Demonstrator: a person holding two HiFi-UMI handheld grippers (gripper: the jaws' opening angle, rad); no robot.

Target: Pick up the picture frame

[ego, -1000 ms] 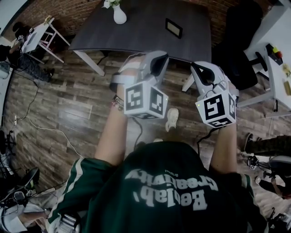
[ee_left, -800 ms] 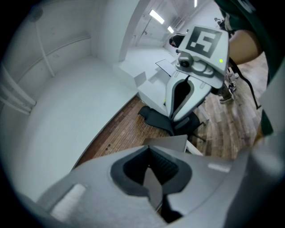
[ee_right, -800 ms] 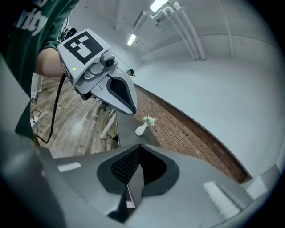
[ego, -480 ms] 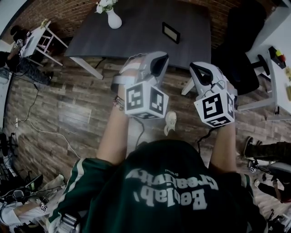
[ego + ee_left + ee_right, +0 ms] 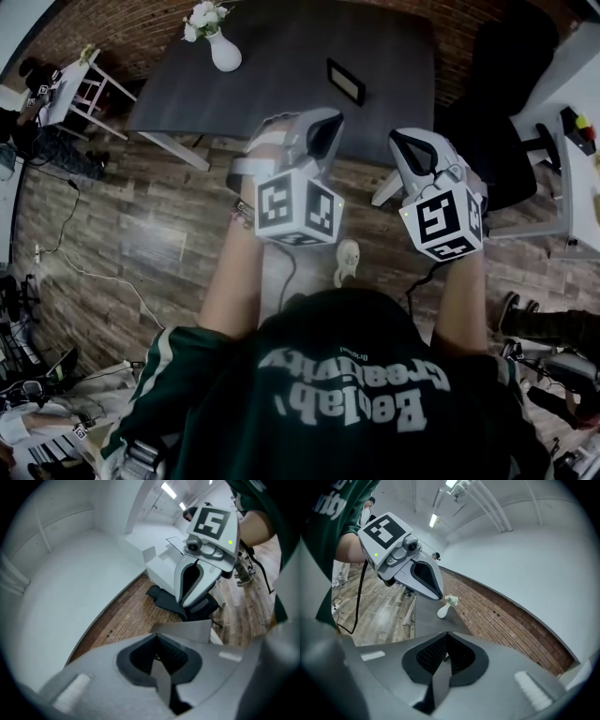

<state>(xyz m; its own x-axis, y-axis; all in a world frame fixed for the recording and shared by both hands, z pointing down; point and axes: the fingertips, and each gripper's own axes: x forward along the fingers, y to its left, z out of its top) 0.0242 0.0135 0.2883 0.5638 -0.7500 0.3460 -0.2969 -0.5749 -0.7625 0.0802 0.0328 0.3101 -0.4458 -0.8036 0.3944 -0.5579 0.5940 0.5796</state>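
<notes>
The picture frame (image 5: pixel 346 82), small, dark and with a pale inside, stands on the dark grey table (image 5: pixel 281 84) at the top of the head view. Both grippers hang over the wooden floor, short of the table's near edge, and point toward it. My left gripper (image 5: pixel 322 131) is shut with nothing in it, its jaws meeting in the left gripper view (image 5: pixel 158 657). My right gripper (image 5: pixel 406 147) is shut and empty too, its jaws pressed together in the right gripper view (image 5: pixel 446 656). The frame does not show in either gripper view.
A white vase with flowers (image 5: pixel 223 52) stands at the table's far left, also seen as the vase (image 5: pixel 443 611). A black office chair (image 5: pixel 497 94) and a white desk (image 5: pixel 581 141) stand right of the table. A small white stand (image 5: pixel 80 80) and cables lie left.
The table, the frame and the vase have slid down and closer in the head view as both grippers are carried toward them. Both grippers stay shut.
</notes>
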